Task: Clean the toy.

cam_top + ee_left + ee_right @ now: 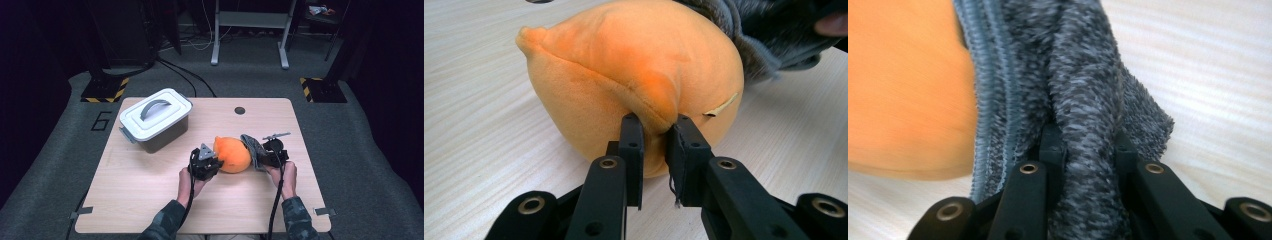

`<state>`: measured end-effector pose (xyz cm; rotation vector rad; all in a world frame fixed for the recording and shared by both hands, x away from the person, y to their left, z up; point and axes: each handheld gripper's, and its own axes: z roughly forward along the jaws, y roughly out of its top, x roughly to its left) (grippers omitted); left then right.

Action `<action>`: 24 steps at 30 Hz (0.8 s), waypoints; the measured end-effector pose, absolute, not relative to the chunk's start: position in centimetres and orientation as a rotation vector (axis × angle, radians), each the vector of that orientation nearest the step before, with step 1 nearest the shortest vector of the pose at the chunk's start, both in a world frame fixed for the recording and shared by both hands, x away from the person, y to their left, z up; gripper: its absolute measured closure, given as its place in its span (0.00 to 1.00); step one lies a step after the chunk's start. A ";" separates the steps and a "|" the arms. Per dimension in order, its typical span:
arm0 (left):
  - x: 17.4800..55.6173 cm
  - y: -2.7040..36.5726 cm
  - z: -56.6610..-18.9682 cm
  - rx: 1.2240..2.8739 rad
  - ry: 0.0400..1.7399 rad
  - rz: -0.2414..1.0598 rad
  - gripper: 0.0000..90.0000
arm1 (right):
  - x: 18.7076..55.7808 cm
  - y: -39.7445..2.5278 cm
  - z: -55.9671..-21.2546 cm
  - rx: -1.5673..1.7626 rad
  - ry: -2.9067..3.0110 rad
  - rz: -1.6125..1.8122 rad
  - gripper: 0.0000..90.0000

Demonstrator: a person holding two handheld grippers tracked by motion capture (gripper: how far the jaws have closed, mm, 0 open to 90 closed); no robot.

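Firmly, both grippers pinch: left gripper (655,131) orange plush (634,75), right gripper (1088,145) grey cloth (1083,90).

Bright overhead light on the table (150,200), dark surroundings; close gripper views soft, orange plush (903,90) blurred.

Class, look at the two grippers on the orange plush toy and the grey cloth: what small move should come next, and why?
Probably the right gripper should draw the grey cloth sideways across the orange plush toy, wiping it. The left gripper has its jaws pinched on the toy's raised seam, steadying it on the table, and the right jaws are shut on a fold of cloth that already lies against the toy's side.
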<state>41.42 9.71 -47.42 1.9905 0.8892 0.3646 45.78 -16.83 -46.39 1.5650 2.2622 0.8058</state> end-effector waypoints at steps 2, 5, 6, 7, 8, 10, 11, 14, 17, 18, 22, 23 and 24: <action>41.4 9.8 -47.4 1.992 0.890 0.365 0.86 | 45.9 -17.1 -47.4 1.587 2.273 0.807 0.83; 41.5 9.8 -47.5 1.994 0.890 0.367 0.86 | 46.1 -17.2 -48.5 1.620 2.284 0.800 0.83; 41.5 9.9 -47.5 1.993 0.890 0.373 0.86 | 46.2 -17.3 -49.0 1.615 2.297 0.801 0.83; 41.5 9.9 -47.5 1.995 0.890 0.371 0.86 | 46.2 -17.3 -49.2 1.616 2.298 0.809 0.83; 41.5 9.9 -47.5 1.996 0.891 0.369 0.86 | 46.2 -17.2 -49.4 1.617 2.296 0.817 0.83; 41.5 9.9 -47.6 1.986 0.897 0.361 0.86 | 46.3 -17.3 -49.4 1.617 2.299 0.823 0.83; 41.5 10.0 -47.6 1.985 0.897 0.361 0.86 | 46.3 -17.3 -49.3 1.613 2.305 0.819 0.83; 41.5 10.0 -47.6 1.987 0.897 0.364 0.86 | 46.2 -17.4 -48.9 1.613 2.297 0.789 0.83; 41.6 10.0 -47.7 1.995 0.900 0.365 0.86 | 45.9 -17.8 -47.8 1.593 2.257 0.797 0.84; 41.6 10.0 -47.7 2.000 0.897 0.363 0.85 | 45.7 -18.0 -47.1 1.580 2.233 0.814 0.84; 41.6 10.0 -47.8 1.998 0.895 0.365 0.85 | 45.0 -18.2 -44.5 1.514 2.180 0.879 0.84; 41.6 10.0 -47.8 1.996 0.893 0.366 0.85 | 44.8 -18.1 -43.9 1.497 2.173 0.892 0.84; 41.6 10.0 -47.8 1.996 0.893 0.367 0.85 | 44.6 -17.9 -43.2 1.472 2.162 0.902 0.84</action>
